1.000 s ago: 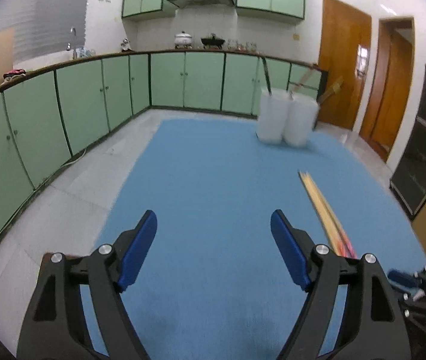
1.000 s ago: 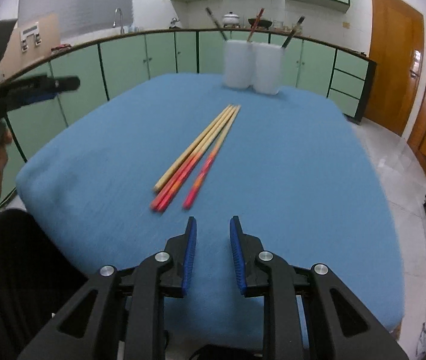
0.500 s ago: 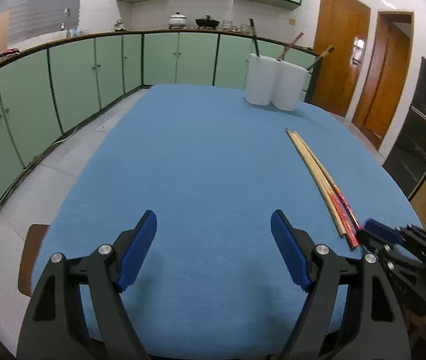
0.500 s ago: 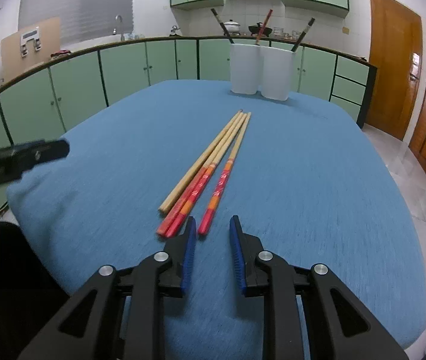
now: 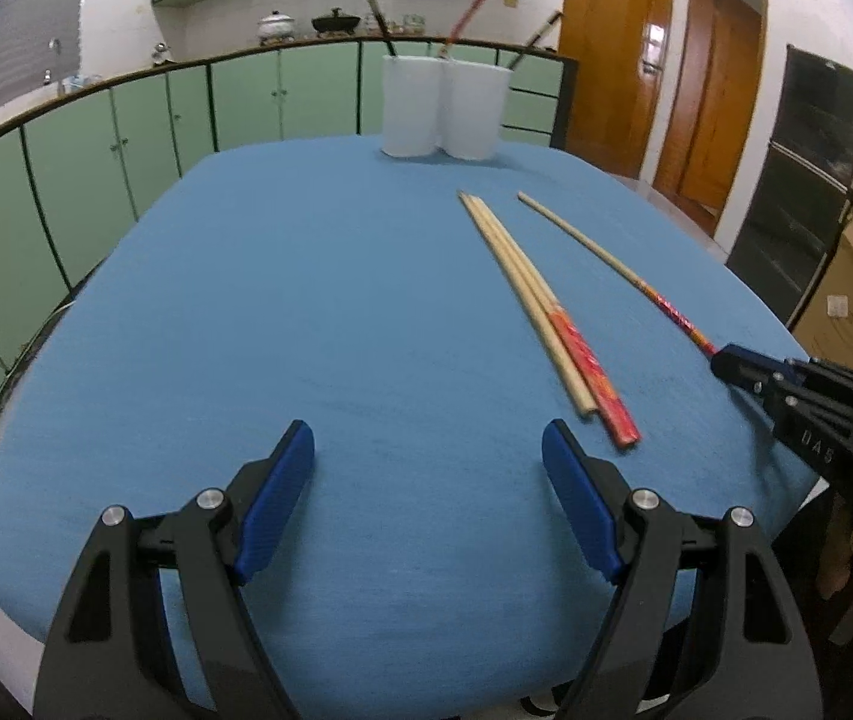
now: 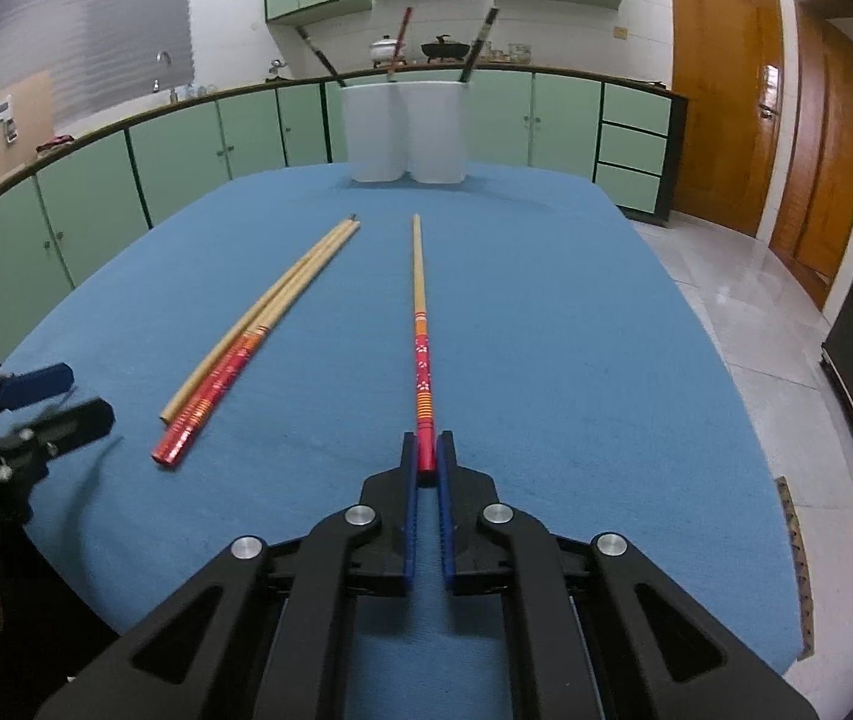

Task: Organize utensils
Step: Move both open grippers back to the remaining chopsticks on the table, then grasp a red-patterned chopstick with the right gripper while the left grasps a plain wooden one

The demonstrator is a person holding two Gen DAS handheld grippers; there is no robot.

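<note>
Since the earlier frame your right tool [image 6: 426, 459] has closed on the red painted butt of one chopstick [image 6: 419, 300], and that chopstick now lies apart from the other chopsticks [image 6: 258, 330], which rest side by side on the blue worktop [image 6: 576, 330]. Your right tool is pinching the very end of the stick, pads pressed against its sides. Your left tool [image 5: 426, 492] has dropped closer to the worktop and hangs spread wide with nothing between its pads.

What matters next is the stick's line. Its long axis runs straight away from your right tool, bare wooden tip pointing at the white utensil holder [image 6: 405, 132] standing at the far edge of the worktop, where a few utensils already lean. You hold it by the tail, so expect the tip to droop when you lift; tilt it up before you carry it over the rim. Your left tool is nearer the remaining chopsticks, whose painted ends lie just ahead and to its right.
</note>
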